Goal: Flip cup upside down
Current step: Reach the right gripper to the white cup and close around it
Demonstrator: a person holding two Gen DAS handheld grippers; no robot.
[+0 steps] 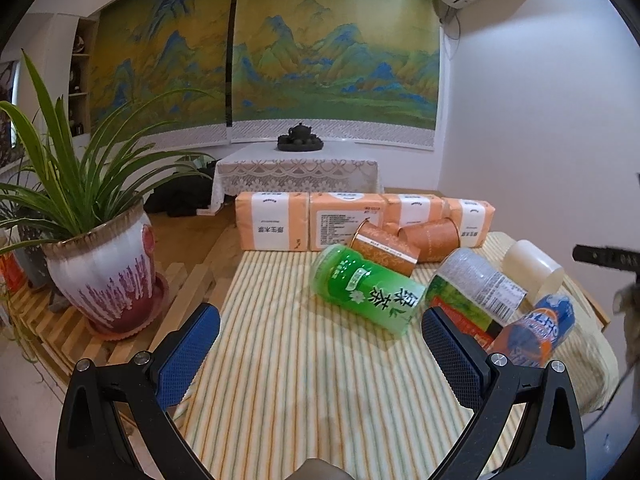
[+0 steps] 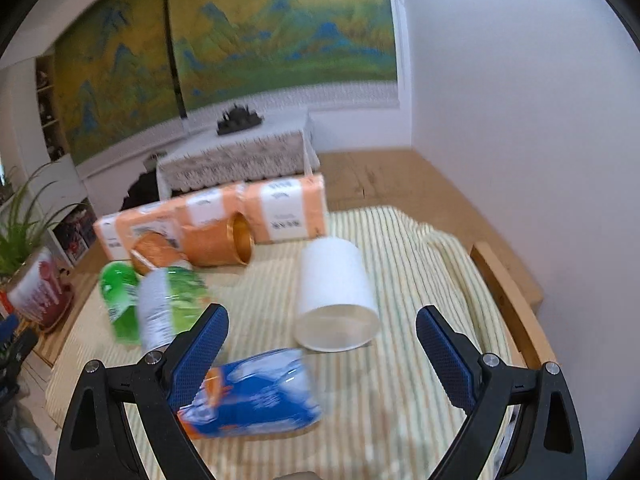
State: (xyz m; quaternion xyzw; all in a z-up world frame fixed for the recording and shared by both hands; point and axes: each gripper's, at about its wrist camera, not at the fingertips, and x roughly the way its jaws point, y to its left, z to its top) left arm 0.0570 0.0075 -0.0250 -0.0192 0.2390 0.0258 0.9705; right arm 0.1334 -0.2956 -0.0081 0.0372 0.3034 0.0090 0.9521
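A white cup [image 2: 336, 292] lies on its side on the striped cloth [image 2: 400, 400], its wide end toward my right gripper [image 2: 322, 340], which is open and empty just short of it. The cup also shows in the left wrist view [image 1: 534, 270] at the far right. Two orange cups [image 2: 216, 240] lie on their sides behind it, also seen in the left wrist view [image 1: 430, 238]. My left gripper [image 1: 320, 344] is open and empty over the cloth [image 1: 300, 400], short of a green bottle [image 1: 366, 294].
A blue-and-orange bottle [image 2: 252, 396], a clear-labelled bottle [image 2: 168, 304] and the green bottle [image 2: 118, 300] lie on the cloth. Orange tissue packs [image 1: 312, 220] line the back. A potted plant [image 1: 100, 264] stands left. The wooden table edge [image 2: 508, 300] runs right.
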